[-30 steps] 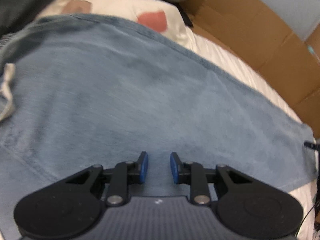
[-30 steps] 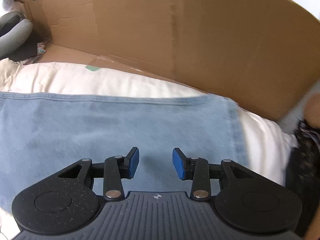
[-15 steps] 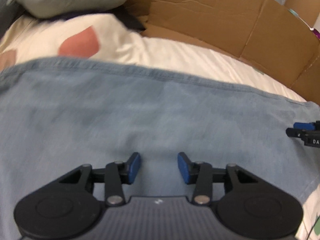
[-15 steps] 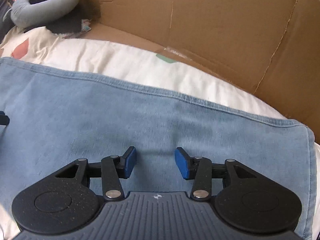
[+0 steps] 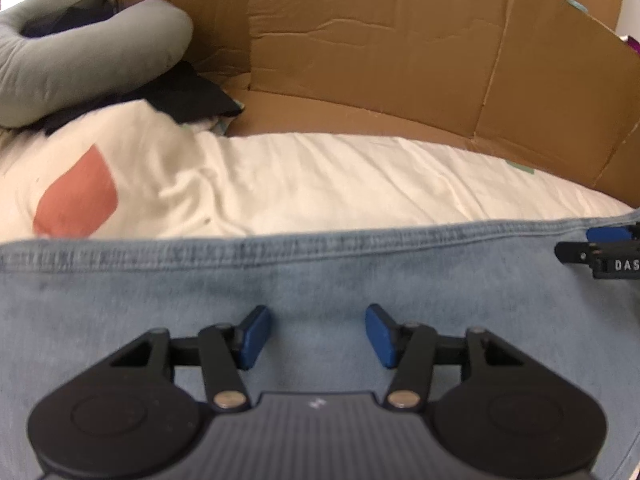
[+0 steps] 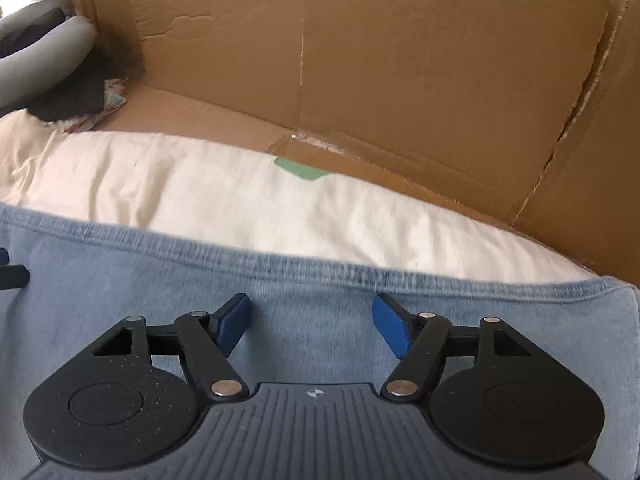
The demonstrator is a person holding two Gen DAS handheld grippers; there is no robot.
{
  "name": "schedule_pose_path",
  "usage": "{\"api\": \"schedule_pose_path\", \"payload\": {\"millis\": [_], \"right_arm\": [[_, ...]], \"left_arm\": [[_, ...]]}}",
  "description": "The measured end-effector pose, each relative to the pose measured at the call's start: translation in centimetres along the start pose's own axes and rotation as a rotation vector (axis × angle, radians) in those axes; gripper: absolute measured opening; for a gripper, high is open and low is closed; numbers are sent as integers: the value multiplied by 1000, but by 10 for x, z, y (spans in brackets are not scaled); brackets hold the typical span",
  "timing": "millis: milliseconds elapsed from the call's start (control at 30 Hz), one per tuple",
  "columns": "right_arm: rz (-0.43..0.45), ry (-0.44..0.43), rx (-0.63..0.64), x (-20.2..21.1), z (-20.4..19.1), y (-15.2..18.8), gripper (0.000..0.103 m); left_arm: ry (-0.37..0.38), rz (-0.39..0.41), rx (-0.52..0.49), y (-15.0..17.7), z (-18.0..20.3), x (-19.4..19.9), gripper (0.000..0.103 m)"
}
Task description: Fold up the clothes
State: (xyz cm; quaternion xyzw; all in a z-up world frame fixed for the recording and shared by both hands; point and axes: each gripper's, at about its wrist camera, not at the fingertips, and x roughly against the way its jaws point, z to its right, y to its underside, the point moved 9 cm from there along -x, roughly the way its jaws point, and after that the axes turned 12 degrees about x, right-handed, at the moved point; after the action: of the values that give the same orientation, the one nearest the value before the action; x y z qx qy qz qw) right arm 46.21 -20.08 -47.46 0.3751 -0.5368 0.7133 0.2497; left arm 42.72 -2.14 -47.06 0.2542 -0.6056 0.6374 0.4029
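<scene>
Two tongs, left tongs and right tongs, held released, just widened, nothing between; blue garment hem stretched 9-to-3 o'clock, at 12 o'clock of both.

cardboard wall blocks ahead; cream bedding seemingly clear

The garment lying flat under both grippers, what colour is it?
Faded light blue, denim-like, with a stitched hem: the garment shows best in the right wrist view.
</scene>
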Motion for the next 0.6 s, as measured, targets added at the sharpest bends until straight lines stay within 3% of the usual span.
{"api": "schedule_pose_path", "payload": {"millis": [233,300,333,367,433,600], "right_arm": [[-15,19,-27,-8,3,-10,78],[-28,14,-29,-8,3,-12,77],[-37,8,-35,-7,4,-13,76],[-48,0,-43,-5,4,-14,70],[-39,-6,-31,3,5,-17,59],[4,-27,-26,29,5,-21,59]], "left_arm": [[8,-12,14,-25,5,-16,61],[24,-32,52,-35,2,-17,54],[34,-28,70,-40,-2,-12,33],[43,-29,76,-42,-6,-5,21],[50,-17,84,-45,-20,10,24],[-33,19,157,-41,-101,48,24]]}}
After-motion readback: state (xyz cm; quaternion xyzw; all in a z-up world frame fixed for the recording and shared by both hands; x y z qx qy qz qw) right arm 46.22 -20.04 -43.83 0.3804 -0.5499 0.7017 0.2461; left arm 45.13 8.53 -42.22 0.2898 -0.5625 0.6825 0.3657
